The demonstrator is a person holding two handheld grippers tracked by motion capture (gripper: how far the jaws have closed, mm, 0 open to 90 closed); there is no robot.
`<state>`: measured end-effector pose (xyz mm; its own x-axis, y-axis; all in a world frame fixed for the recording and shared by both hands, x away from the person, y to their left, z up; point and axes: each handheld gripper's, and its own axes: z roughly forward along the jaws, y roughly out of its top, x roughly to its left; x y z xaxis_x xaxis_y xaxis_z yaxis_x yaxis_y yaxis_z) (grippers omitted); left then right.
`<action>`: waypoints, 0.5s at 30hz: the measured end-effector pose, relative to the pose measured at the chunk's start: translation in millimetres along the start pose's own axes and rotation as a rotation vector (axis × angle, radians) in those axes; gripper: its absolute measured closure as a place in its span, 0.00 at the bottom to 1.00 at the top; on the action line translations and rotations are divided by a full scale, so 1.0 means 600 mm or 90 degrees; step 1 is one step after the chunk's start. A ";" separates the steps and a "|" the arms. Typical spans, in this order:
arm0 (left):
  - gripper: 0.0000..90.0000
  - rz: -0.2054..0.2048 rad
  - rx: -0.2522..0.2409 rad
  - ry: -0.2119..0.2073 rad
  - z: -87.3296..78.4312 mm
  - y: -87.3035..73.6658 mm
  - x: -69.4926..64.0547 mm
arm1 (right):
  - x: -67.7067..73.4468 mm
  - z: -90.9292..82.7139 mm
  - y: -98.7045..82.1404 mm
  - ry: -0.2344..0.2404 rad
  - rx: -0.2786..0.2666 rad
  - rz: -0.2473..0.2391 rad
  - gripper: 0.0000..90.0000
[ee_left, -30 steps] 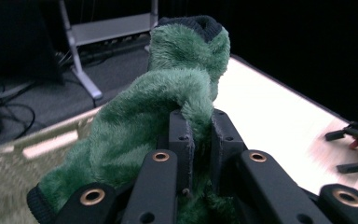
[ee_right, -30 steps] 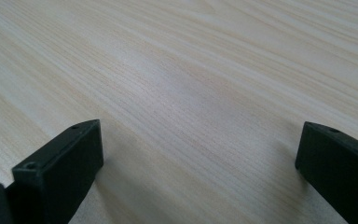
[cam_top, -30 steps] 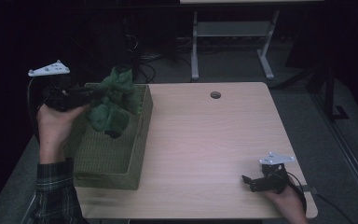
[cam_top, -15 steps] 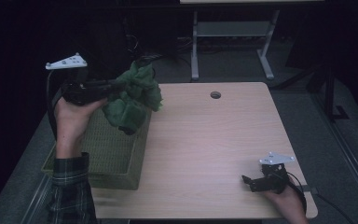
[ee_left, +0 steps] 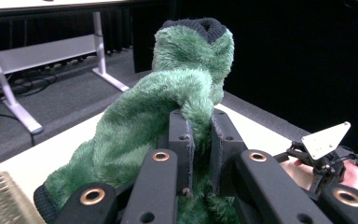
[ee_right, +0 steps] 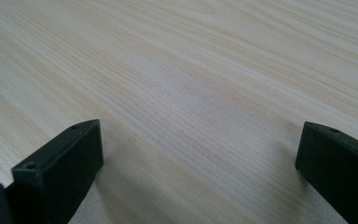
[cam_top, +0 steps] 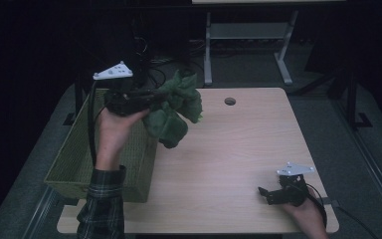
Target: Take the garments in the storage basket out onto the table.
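We are holding a fuzzy green fabric bundle [cam_top: 175, 108] aloft, our left hand-held gripper [ee_left: 199, 135] clamped on it, above the inner edge of the woven olive rectangular basket [cam_top: 74, 158]. The pale wooden counter [cam_top: 238, 144] lies open beyond. Our right hand-held gripper [cam_top: 267, 193], jaws apart, is resting near the counter's near-right corner.

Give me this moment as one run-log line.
left gripper: shut on green sock, held above table beside basket | right gripper: open, low over table
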<state>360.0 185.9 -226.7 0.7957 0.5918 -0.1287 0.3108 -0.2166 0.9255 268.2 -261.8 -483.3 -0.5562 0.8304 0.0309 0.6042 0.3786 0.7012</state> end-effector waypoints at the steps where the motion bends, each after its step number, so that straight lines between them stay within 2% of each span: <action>1: 0.90 0.002 -0.001 -0.003 0.007 -0.002 -0.004 | 0.000 0.000 0.000 0.000 0.000 0.000 0.00; 15: 0.90 0.003 0.008 -0.037 0.098 -0.028 -0.049 | 0.000 0.000 0.000 -0.001 0.001 0.002 0.00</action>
<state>362.0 126.7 -259.6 0.8255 0.5452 -0.1456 0.3135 -0.2285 0.9217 268.0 -261.7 -483.1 -0.5533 0.8324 0.0311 0.6064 0.3769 0.7002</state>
